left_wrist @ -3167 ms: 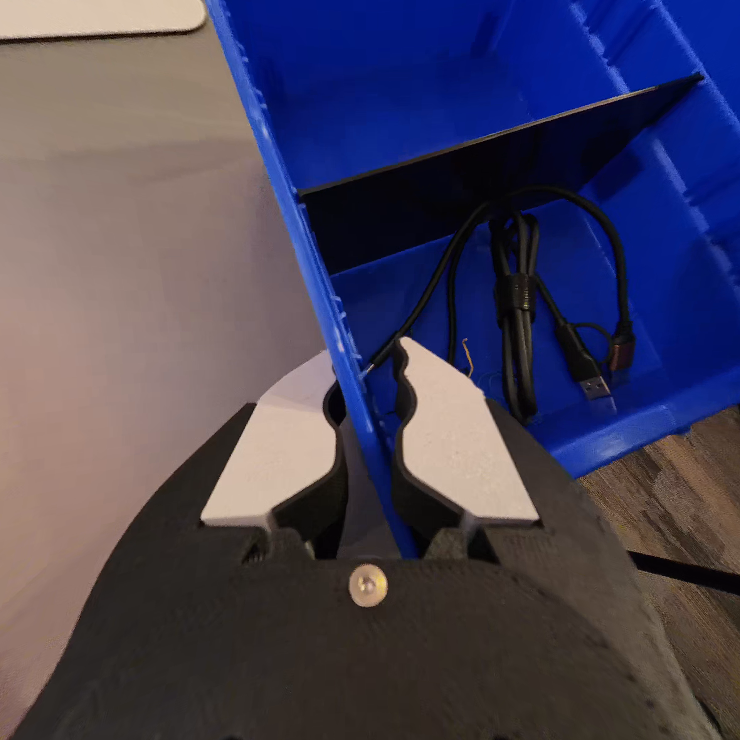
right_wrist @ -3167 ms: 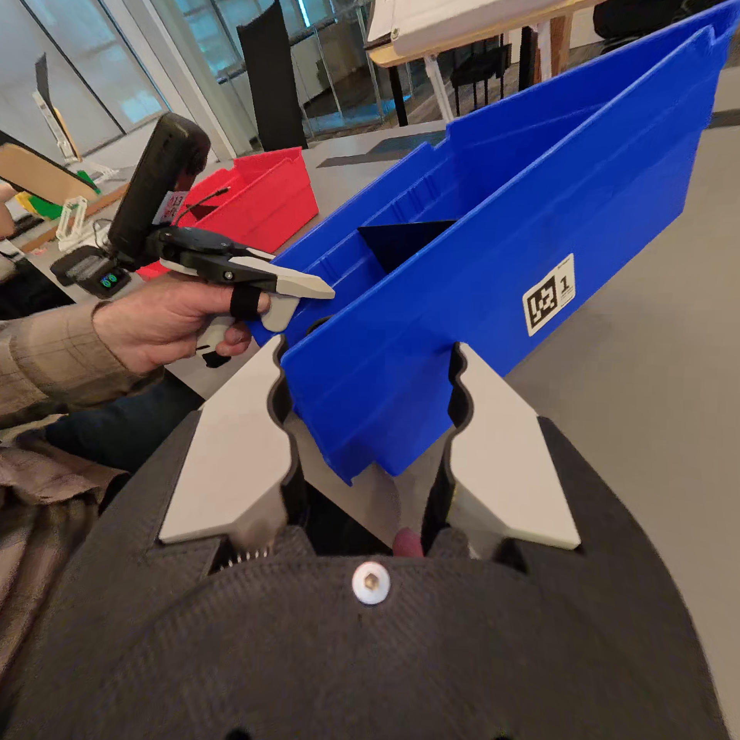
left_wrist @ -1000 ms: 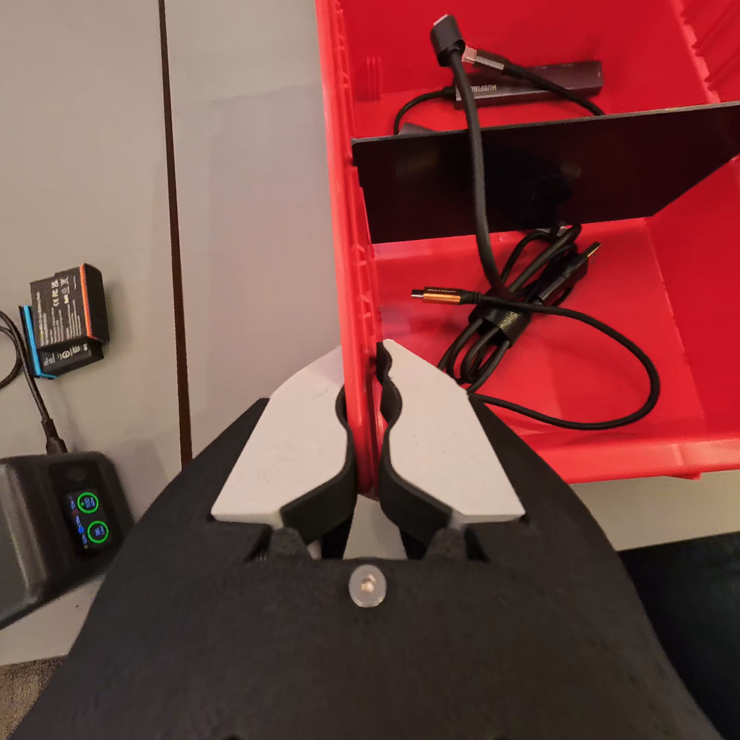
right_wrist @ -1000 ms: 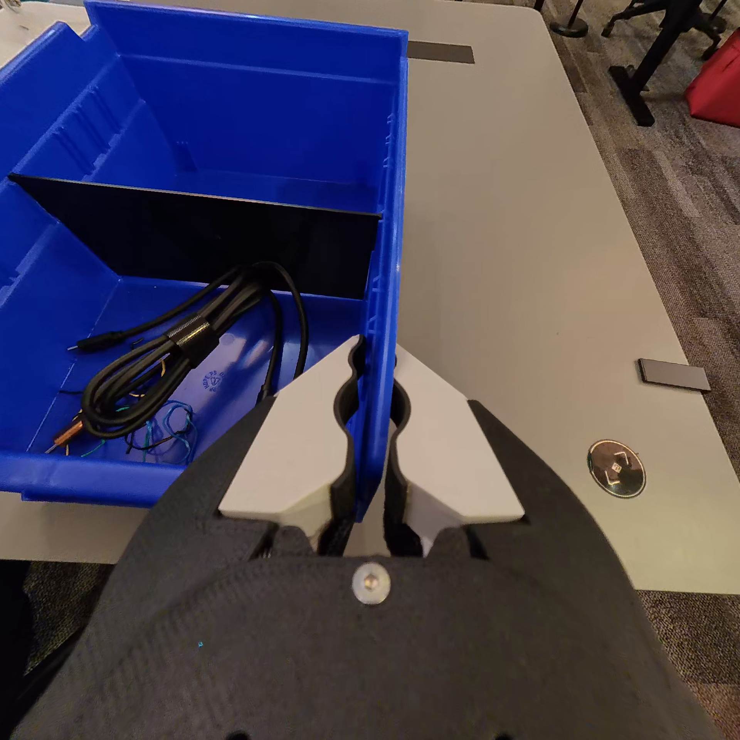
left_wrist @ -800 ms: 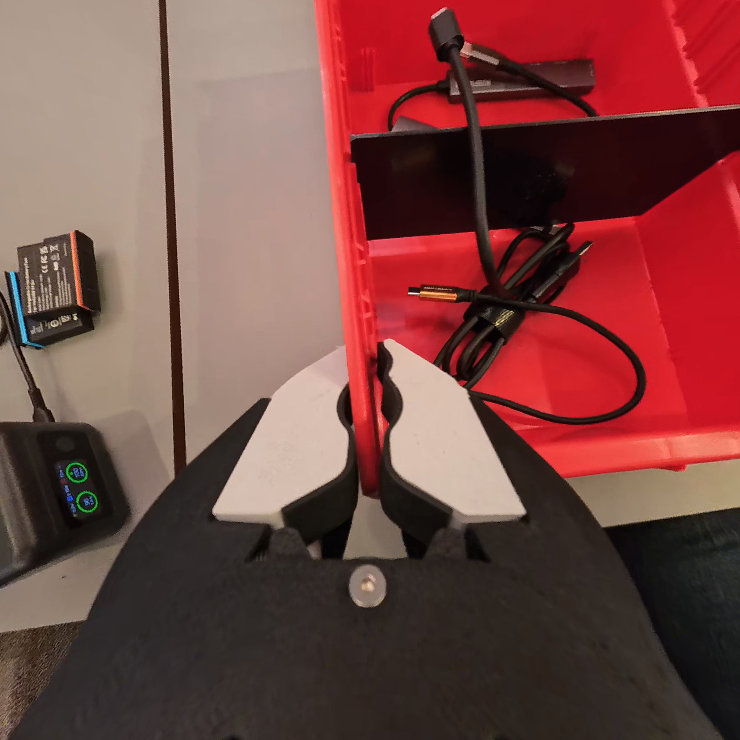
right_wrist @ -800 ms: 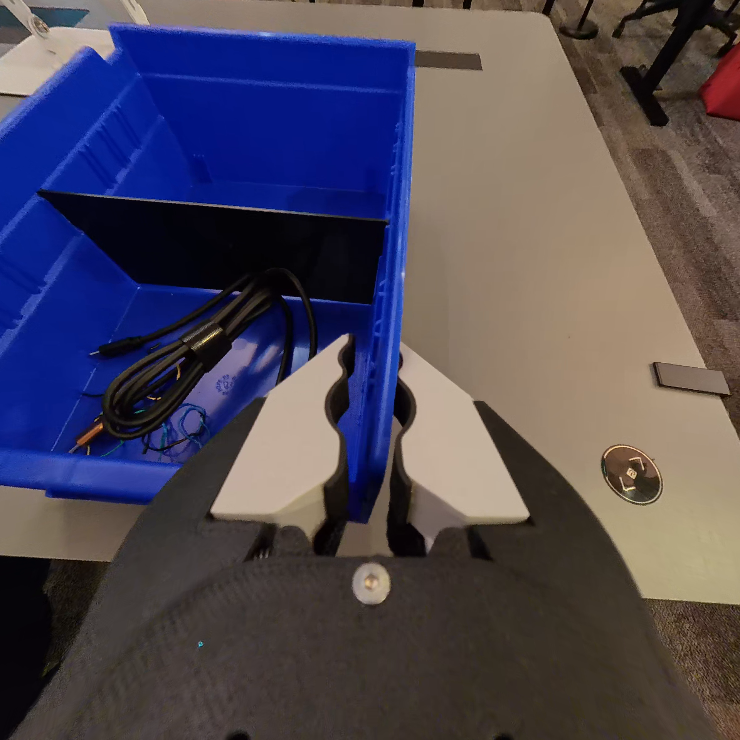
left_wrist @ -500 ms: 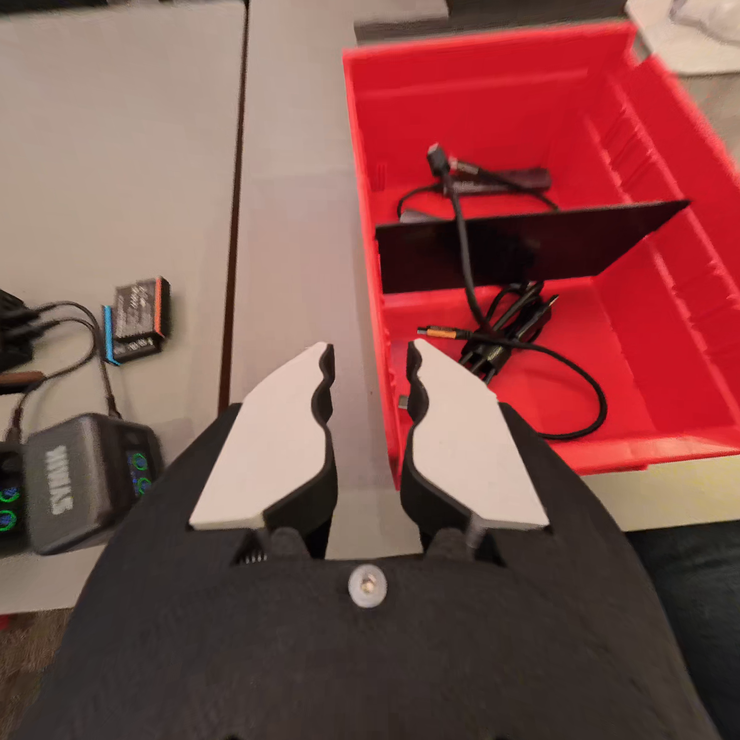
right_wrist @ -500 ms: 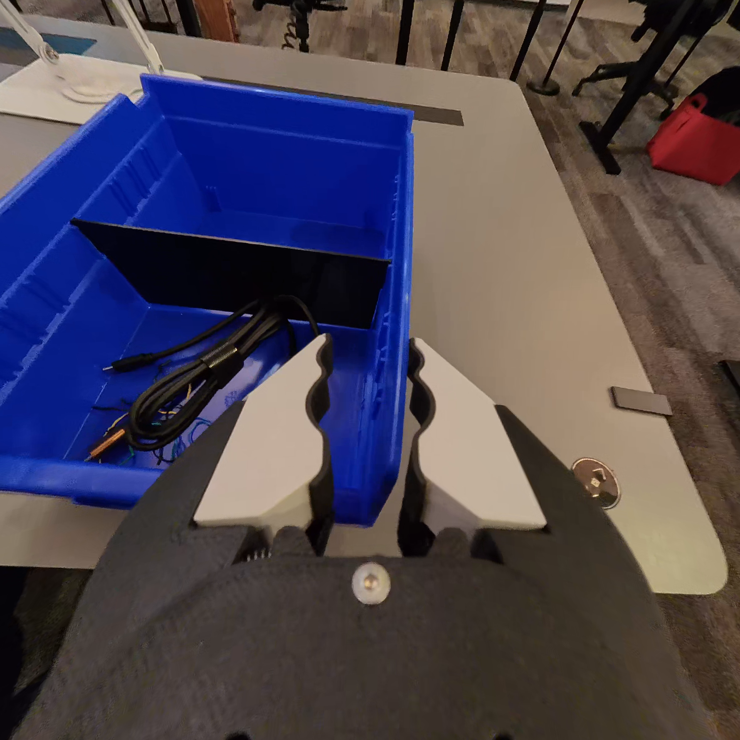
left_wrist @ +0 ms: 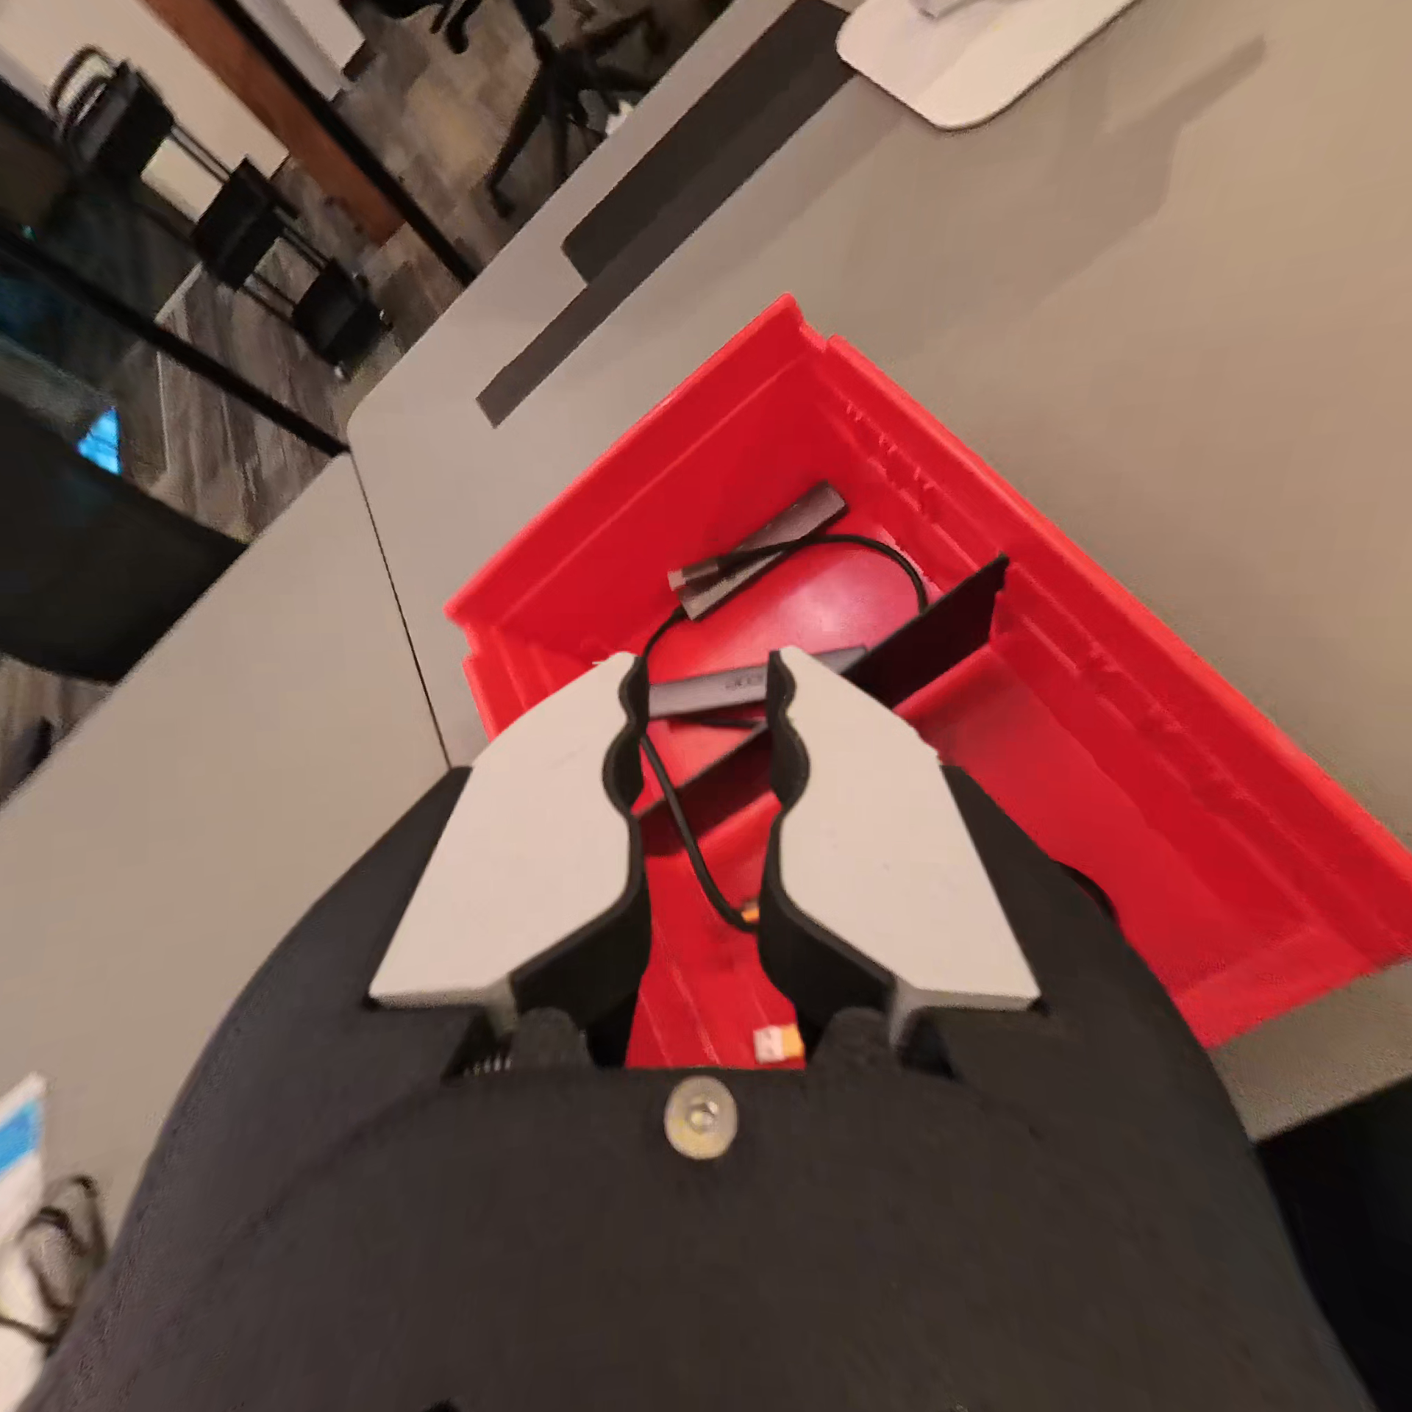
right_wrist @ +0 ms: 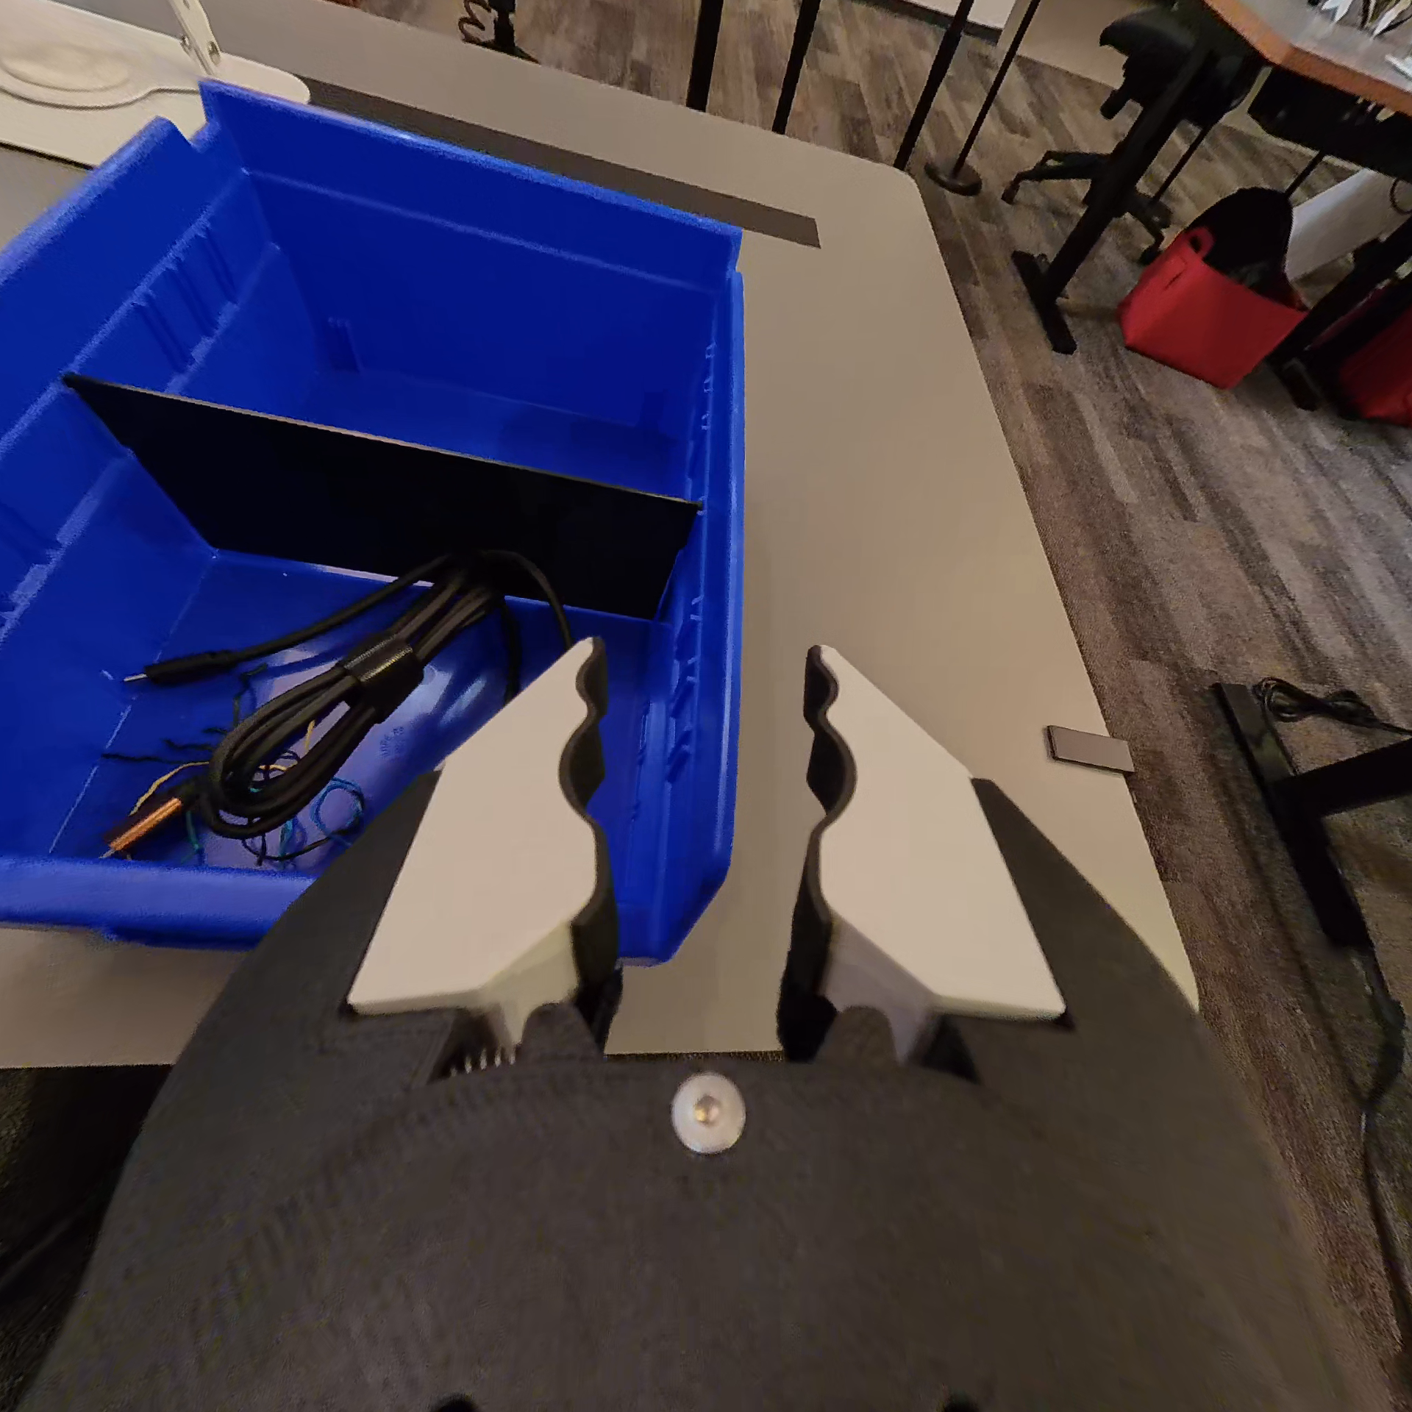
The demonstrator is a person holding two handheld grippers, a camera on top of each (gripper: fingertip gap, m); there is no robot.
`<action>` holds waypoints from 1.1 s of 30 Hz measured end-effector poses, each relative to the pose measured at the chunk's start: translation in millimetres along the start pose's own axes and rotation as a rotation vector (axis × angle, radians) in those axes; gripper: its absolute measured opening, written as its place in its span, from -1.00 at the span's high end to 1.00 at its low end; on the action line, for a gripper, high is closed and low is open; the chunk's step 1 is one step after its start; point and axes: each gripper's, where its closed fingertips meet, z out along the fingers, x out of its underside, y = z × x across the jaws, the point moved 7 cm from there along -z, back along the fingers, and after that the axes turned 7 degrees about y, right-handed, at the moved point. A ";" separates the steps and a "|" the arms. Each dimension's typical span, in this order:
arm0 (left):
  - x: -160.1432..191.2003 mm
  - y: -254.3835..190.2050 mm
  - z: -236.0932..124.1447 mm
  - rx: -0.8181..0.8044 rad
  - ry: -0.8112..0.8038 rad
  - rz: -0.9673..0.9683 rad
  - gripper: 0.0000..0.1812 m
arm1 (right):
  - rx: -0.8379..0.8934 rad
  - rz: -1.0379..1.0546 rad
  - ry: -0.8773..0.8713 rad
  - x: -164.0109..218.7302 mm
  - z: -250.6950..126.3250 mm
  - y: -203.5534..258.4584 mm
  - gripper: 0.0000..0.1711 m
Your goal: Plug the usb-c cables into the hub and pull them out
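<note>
A red bin [left_wrist: 1146, 764] with a black divider [left_wrist: 932, 626] holds two grey USB hubs [left_wrist: 764, 550] in its far part; one hub [left_wrist: 710, 691] shows between my fingertips. A black USB-C cable [left_wrist: 680, 810] with an orange plug runs over the divider into the near part. My left gripper [left_wrist: 703, 663] is open and empty, hovering above the bin, with the view tilted. A blue bin [right_wrist: 458, 321] with a black divider [right_wrist: 382, 497] holds a bundled black cable [right_wrist: 367, 688] with a copper plug. My right gripper [right_wrist: 704, 651] is open and empty, by the bin's right wall.
Both bins stand on a grey table [right_wrist: 879, 458] whose edge runs at the right. A white lamp base [left_wrist: 970, 61] sits behind the red bin. A small black tag [right_wrist: 1089, 745] lies near the table edge. Desk legs and a red bag [right_wrist: 1207, 321] stand on the floor. About 75 cm separates my left fingertips from my right. It is some 20 cm from my right tips to the small black tag [right_wrist: 1089, 745].
Both grippers let go of the bin walls they were clamped on, opened and pulled back. The left one has swung over the red bin and tilted.
</note>
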 end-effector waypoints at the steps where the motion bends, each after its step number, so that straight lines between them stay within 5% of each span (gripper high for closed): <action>1: -9.2 0.5 10.3 -0.005 0.026 0.057 0.69 | 0.000 -0.001 -0.009 -1.1 -2.2 0.8 0.42; 7: -41.6 -3.5 81.1 0.087 0.162 0.386 0.72 | 0.007 -0.031 -0.061 -7.3 -15.2 5.3 0.47; 14: -32.6 -21.4 153.5 0.189 0.340 0.760 0.80 | -0.010 -0.030 -0.109 -12.4 -23.0 5.1 0.51; 22: -17.9 -27.3 196.0 0.324 0.436 0.858 0.71 | -0.025 -0.021 -0.150 -22.4 -29.3 5.0 0.55; 33: -17.2 -23.1 200.9 0.298 0.404 0.897 0.94 | -0.066 -0.012 -0.173 -33.2 -23.1 18.0 0.59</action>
